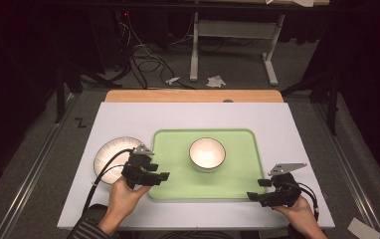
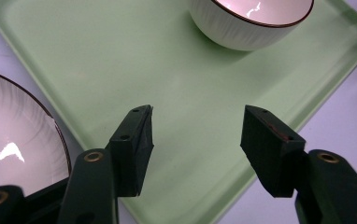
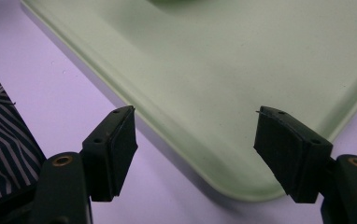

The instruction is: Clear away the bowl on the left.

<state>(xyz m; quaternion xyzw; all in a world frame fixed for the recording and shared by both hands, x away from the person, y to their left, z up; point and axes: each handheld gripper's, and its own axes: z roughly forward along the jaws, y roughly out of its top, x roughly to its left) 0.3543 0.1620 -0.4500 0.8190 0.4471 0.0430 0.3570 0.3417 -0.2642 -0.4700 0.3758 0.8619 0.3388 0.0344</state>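
Observation:
A pale green tray [image 1: 175, 181] lies in the middle of the white table. On it stands a white ribbed bowl [image 1: 207, 154] with a dark rim, also at the top of the left gripper view [image 2: 251, 25]. A white plate [image 1: 109, 149] rests on the table just left of the tray [image 2: 120, 60]. My left gripper [image 1: 159, 179] hovers open over the tray's front left corner, beside the plate [image 2: 8, 140]. My right gripper [image 1: 257, 189] stands open at the tray's front right corner [image 3: 242, 177], nothing between its jaws.
A wooden strip [image 1: 193, 95] borders the table's far edge. Beyond it are a desk frame [image 1: 233, 45], cables and scraps of paper on the dark floor. A striped sleeve [image 3: 3, 149] shows at the left of the right gripper view.

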